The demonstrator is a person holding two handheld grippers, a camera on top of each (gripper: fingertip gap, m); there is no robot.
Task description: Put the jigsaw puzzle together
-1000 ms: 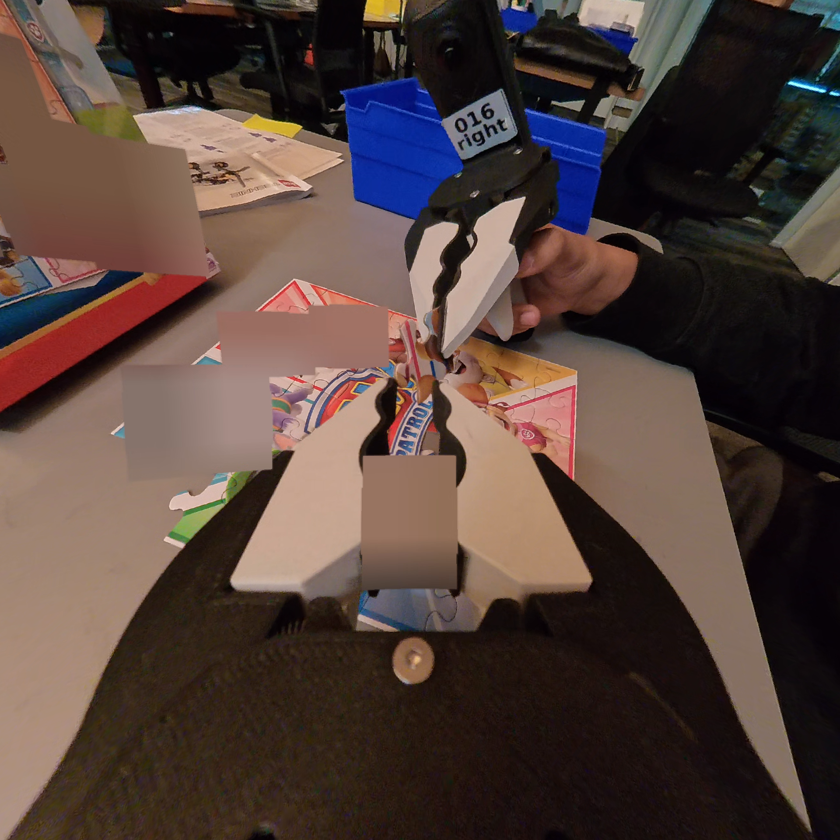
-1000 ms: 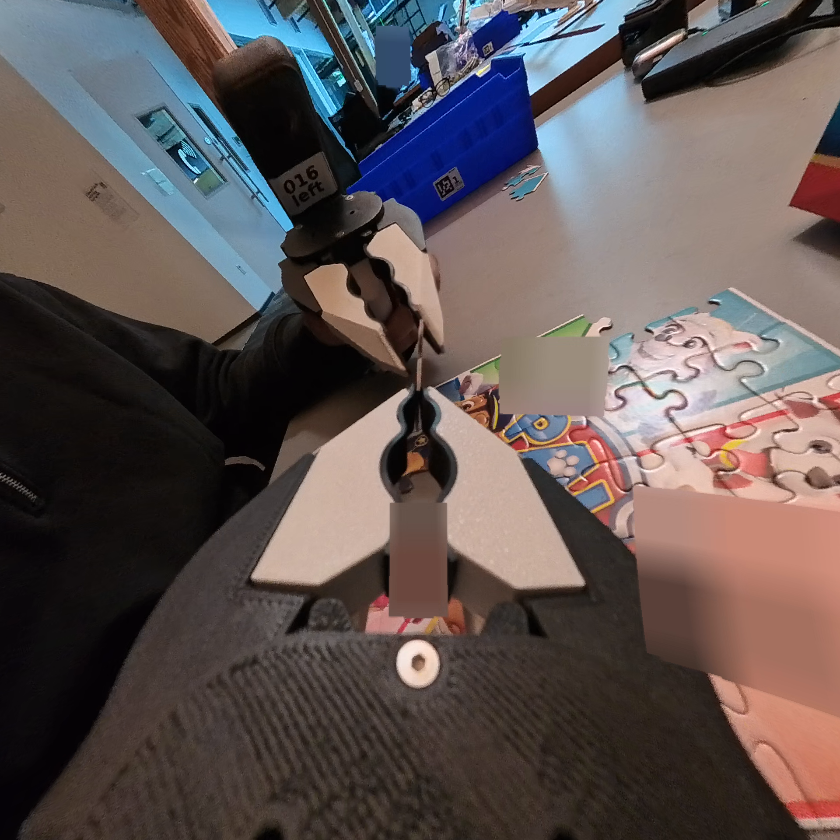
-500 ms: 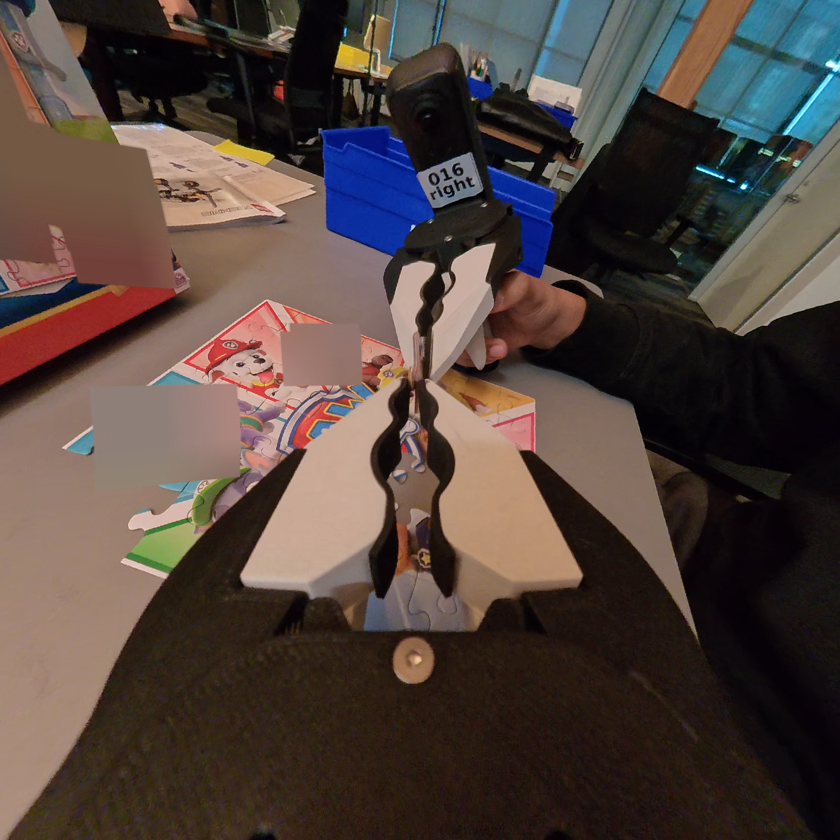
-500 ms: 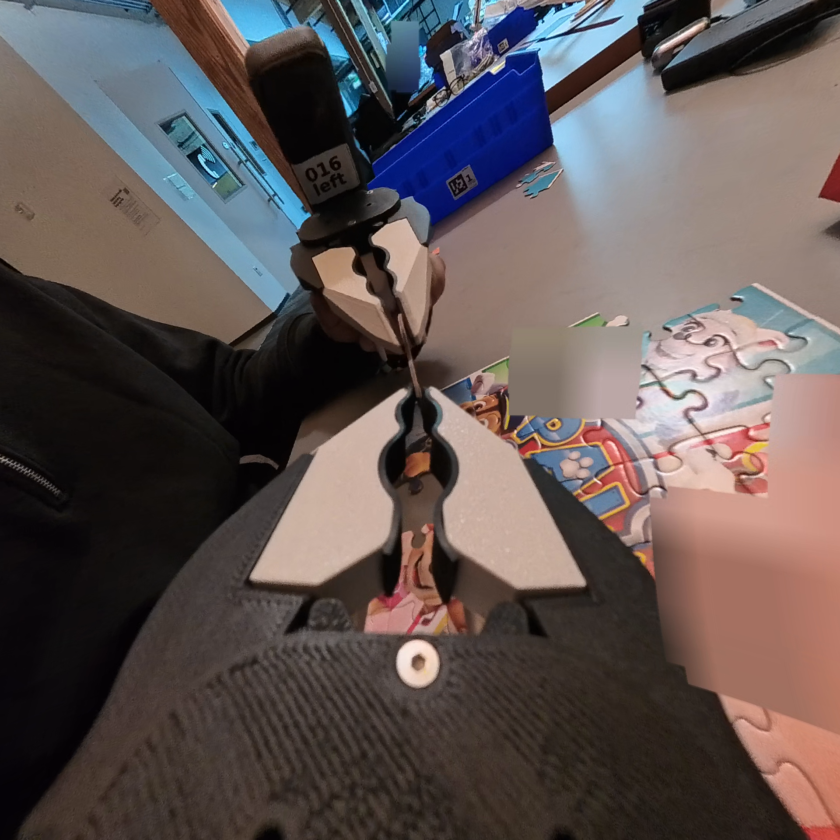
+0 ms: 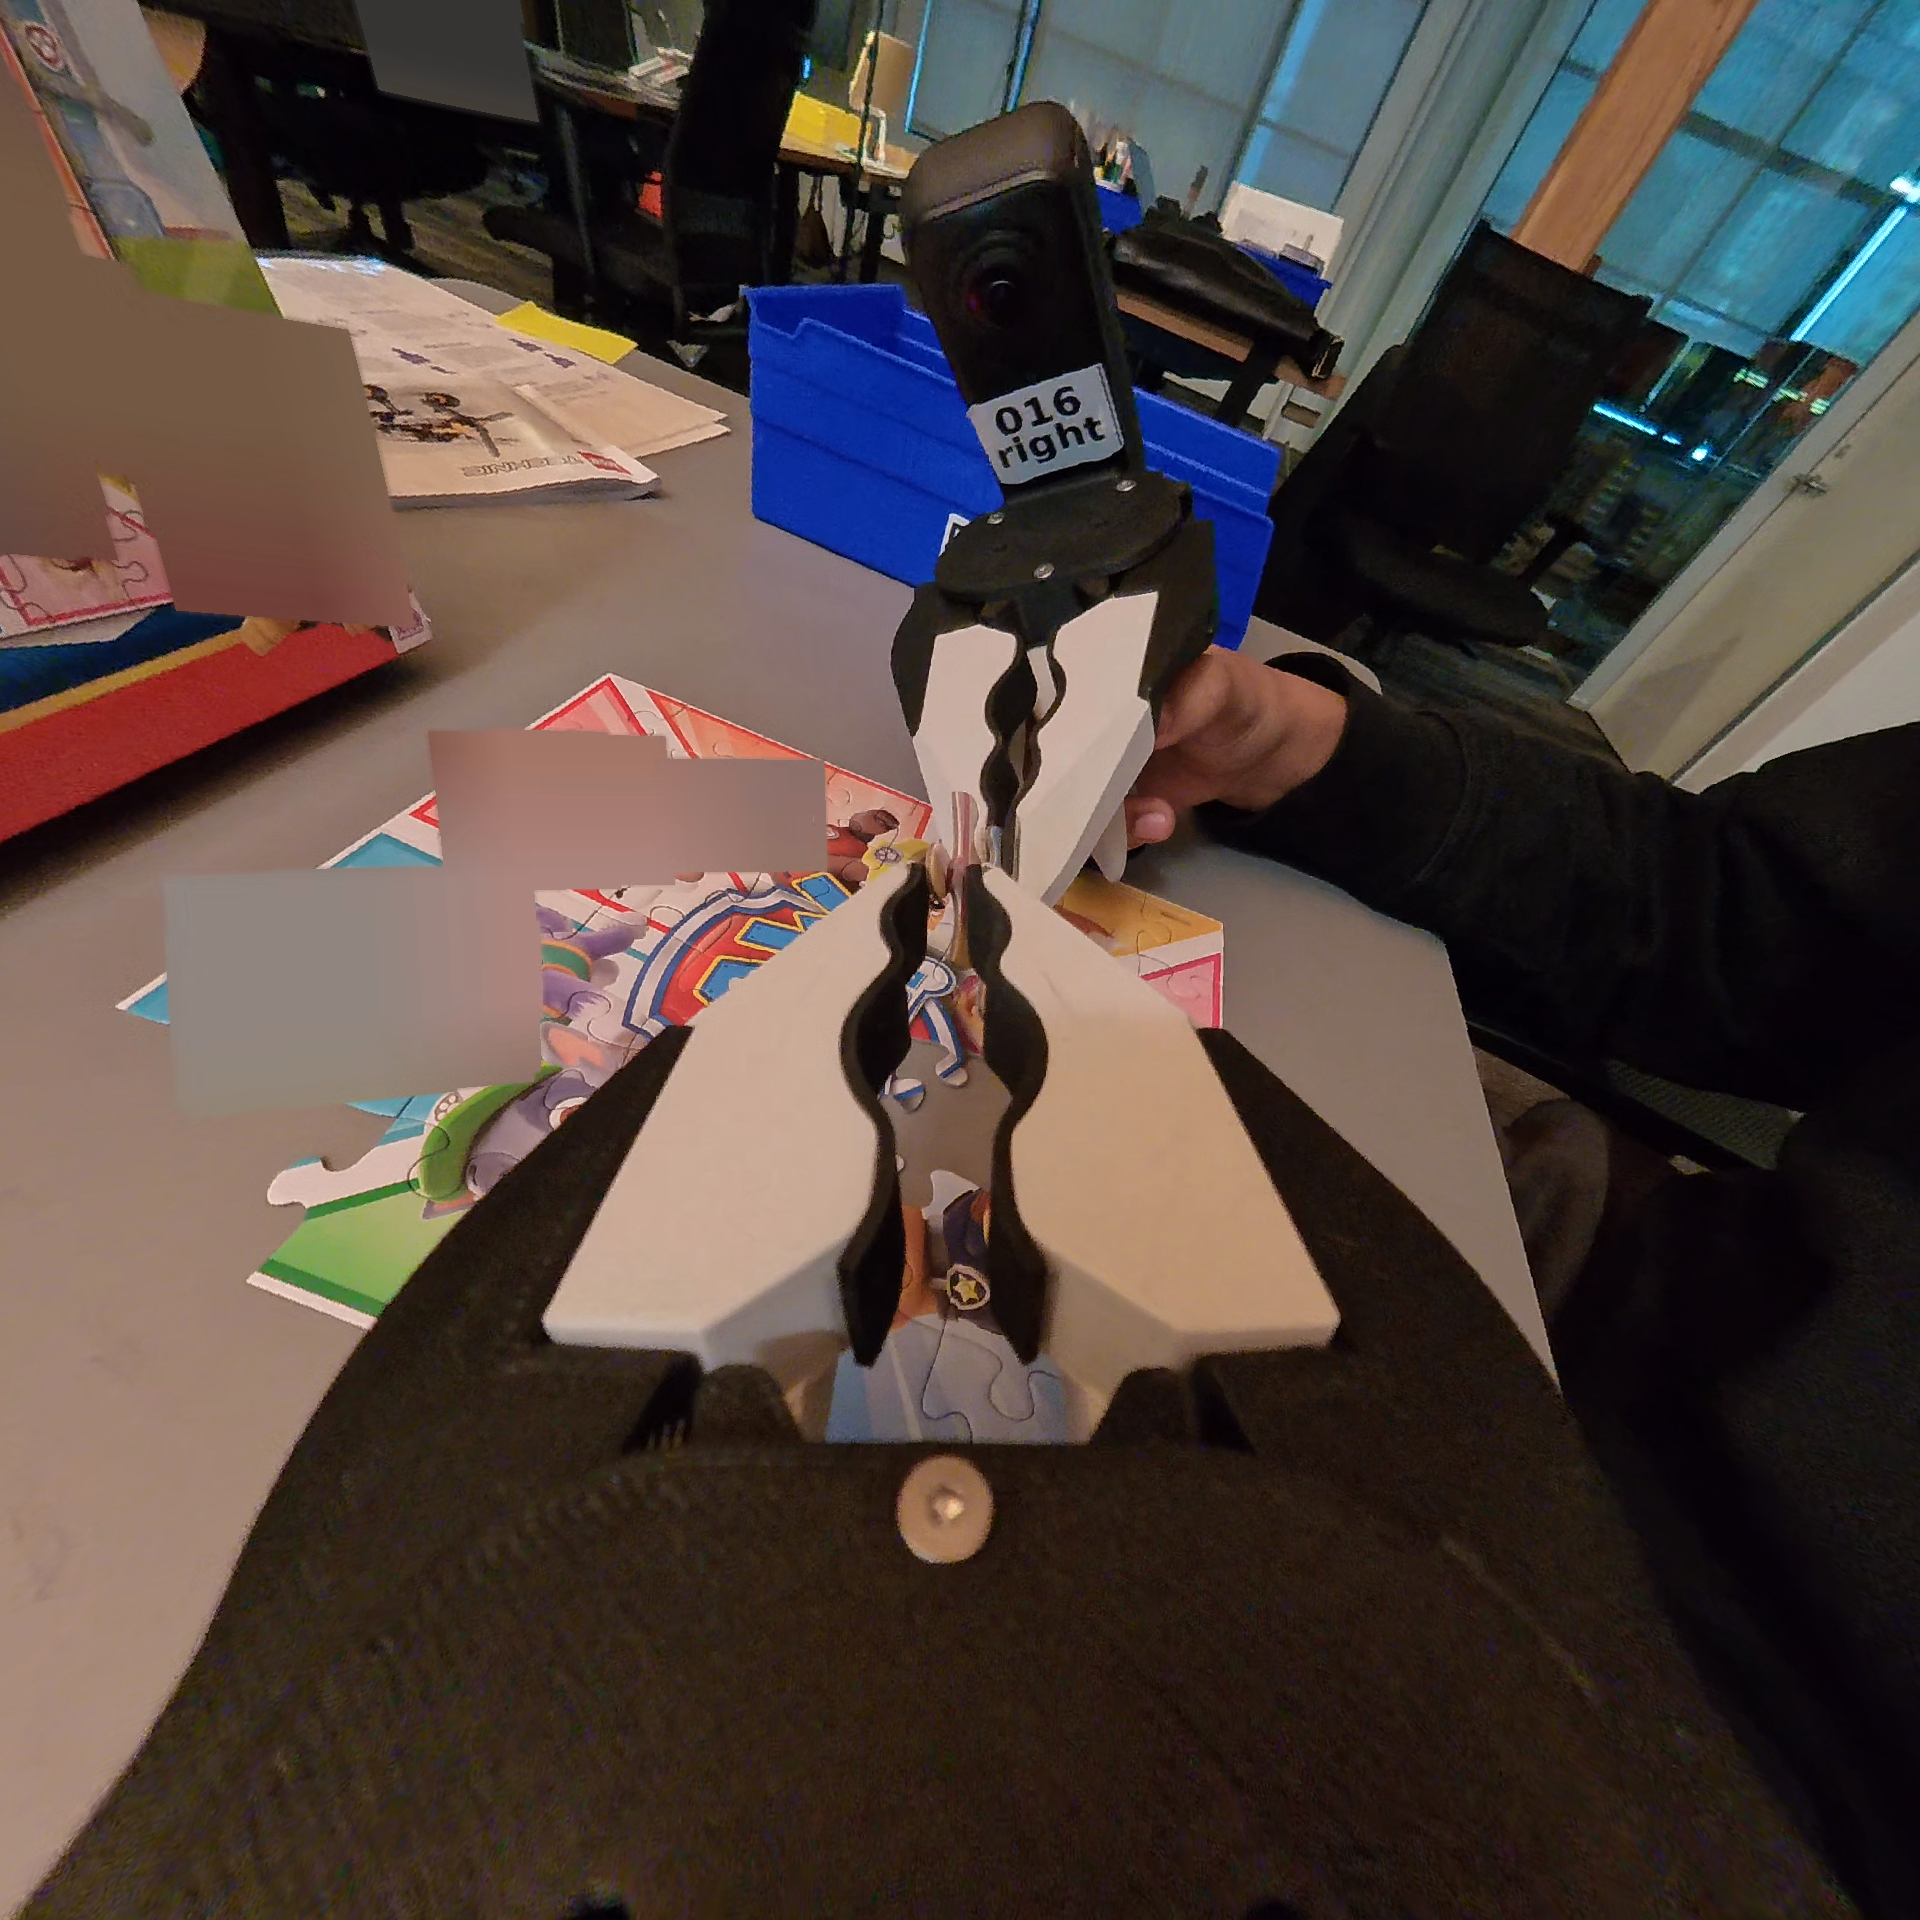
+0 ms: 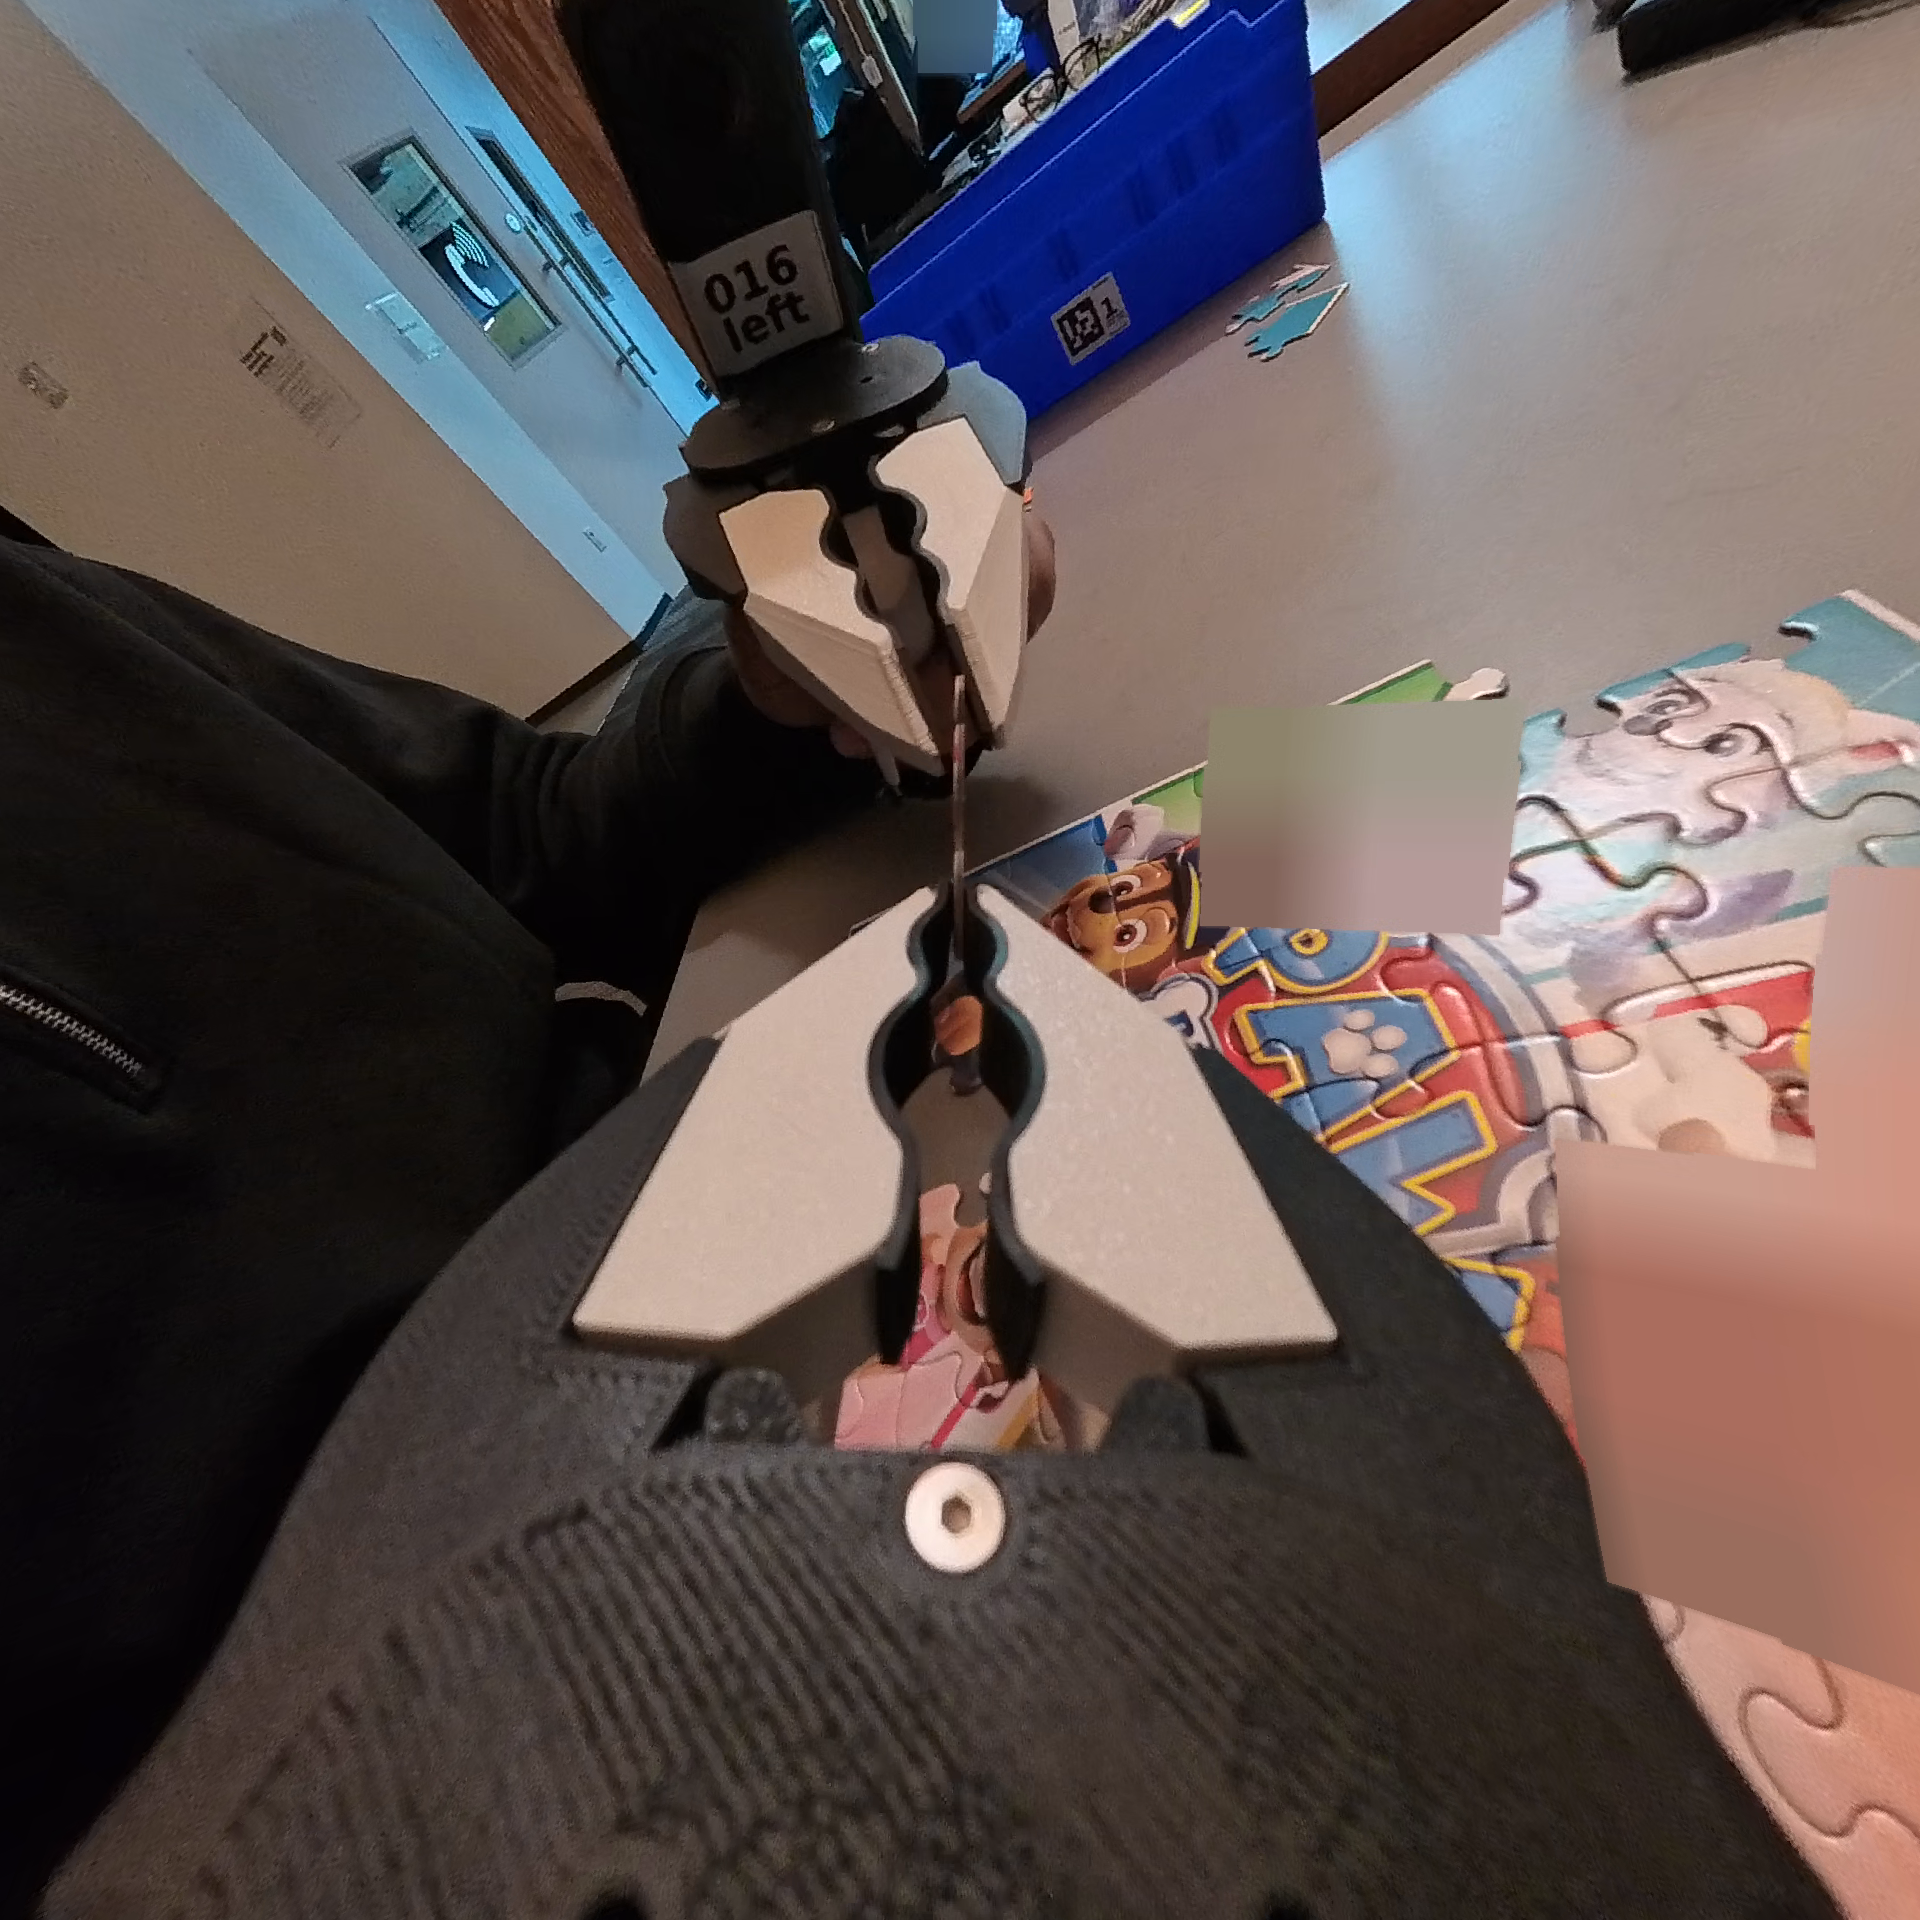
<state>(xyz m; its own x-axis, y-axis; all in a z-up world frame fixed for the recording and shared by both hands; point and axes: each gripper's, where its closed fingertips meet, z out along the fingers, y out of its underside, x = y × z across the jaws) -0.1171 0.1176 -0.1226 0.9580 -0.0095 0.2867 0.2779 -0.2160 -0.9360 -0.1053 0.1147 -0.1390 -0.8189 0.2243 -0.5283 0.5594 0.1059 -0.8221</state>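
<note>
From the left wrist, the left gripper (image 5: 945,883) stands slightly apart around a puzzle piece (image 5: 961,831) above the puzzle (image 5: 727,935) on the table (image 5: 623,644); from the right wrist, the right gripper (image 6: 958,902) pinches that edge-on piece (image 6: 956,800), whose far end sits between the other gripper's fingers.

Your two grippers match: each has a black, ribbed printed body with one silver screw set in the middle near the fingers. The left gripper (image 5: 943,894) and the right gripper (image 6: 958,904) both carry pale grey wedge-shaped fingers (image 5: 769,1091) lined with wavy black pads (image 6: 894,1049). Above each sits a tall black camera housing (image 5: 1013,249) bearing a white label. You wear black sleeves (image 5: 1579,883), and a jacket with a zip (image 6: 62,1023).
</note>
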